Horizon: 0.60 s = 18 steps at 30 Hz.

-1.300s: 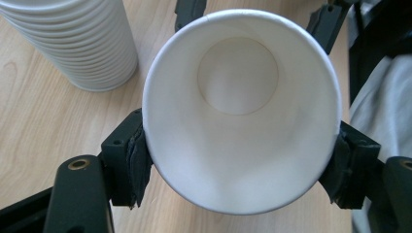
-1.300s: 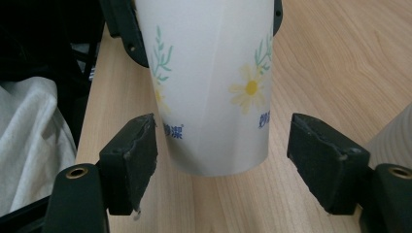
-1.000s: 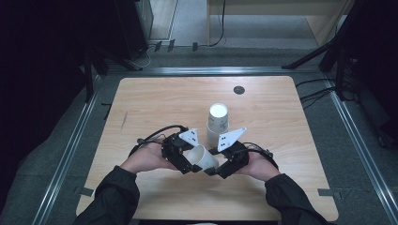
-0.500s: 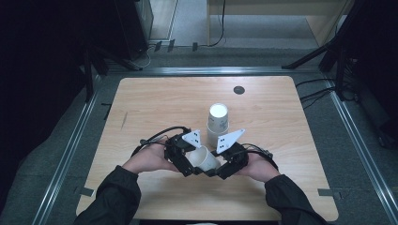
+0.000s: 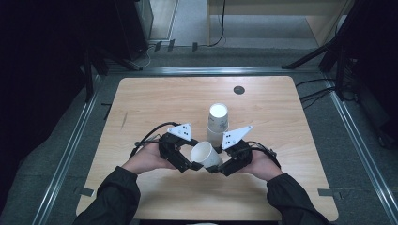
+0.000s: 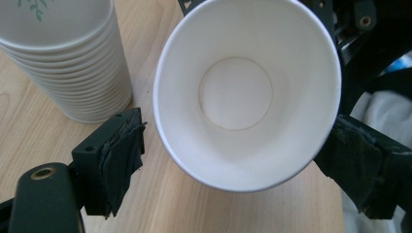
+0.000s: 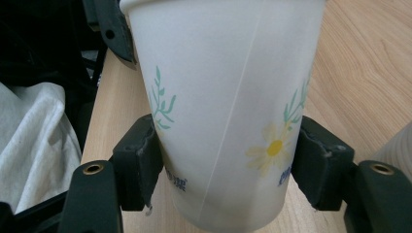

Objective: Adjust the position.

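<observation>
Next to no movement over the last second: same spot for the cup (image 5: 206,155), held between the two hands over the table (image 5: 141,103), near the middle of the near edge, mouth tipped toward the left gripper (image 5: 187,162). Clamped low on its wall by the right gripper (image 5: 219,166), pads pressed in on either side just above the base (no visible denting). Straddled at the rim by the left gripper, spread wide, one pad just clear of the rim, the other at or behind it, gripping nothing. Likely a pause with one cup freed and yet to be set down. Just beyond, toward the far edge, the stack (image 5: 218,123), upside down, ribbed by many nested rims. Thin white paper, tapered, rolled lip, smooth matte inside with a round recessed bottom; outside, green sprigs and a yellow daisy. Pale wood-grain top, rounded corners
</observation>
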Each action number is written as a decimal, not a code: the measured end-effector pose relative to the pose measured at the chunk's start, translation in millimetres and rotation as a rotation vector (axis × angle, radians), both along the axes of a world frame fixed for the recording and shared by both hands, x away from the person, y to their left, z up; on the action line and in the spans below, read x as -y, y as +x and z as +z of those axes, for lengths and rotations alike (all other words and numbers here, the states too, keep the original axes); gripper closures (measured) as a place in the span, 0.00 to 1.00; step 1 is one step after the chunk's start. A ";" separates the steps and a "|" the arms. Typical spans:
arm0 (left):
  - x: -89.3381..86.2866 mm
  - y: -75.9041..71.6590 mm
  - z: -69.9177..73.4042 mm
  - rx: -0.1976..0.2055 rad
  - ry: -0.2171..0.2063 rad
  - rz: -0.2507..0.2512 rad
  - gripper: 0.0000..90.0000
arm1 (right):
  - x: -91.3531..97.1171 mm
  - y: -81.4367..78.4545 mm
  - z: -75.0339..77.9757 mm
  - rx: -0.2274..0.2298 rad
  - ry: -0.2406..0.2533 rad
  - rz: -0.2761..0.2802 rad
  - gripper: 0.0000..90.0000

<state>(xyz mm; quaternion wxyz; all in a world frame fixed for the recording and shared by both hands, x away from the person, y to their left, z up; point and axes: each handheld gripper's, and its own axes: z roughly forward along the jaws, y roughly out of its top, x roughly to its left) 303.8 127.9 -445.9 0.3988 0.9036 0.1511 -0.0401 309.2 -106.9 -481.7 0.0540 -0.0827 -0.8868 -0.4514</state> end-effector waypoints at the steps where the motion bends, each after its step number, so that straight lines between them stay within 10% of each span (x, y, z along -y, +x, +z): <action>1: 0.4 -0.3 -0.4 -0.004 -0.010 0.002 0.14 | -0.2 0.0 0.1 -0.003 0.001 0.002 0.37; 18: 3.1 -4.4 -0.8 0.023 -0.069 0.017 0.26 | -3.3 2.2 1.7 -0.034 0.043 0.018 0.37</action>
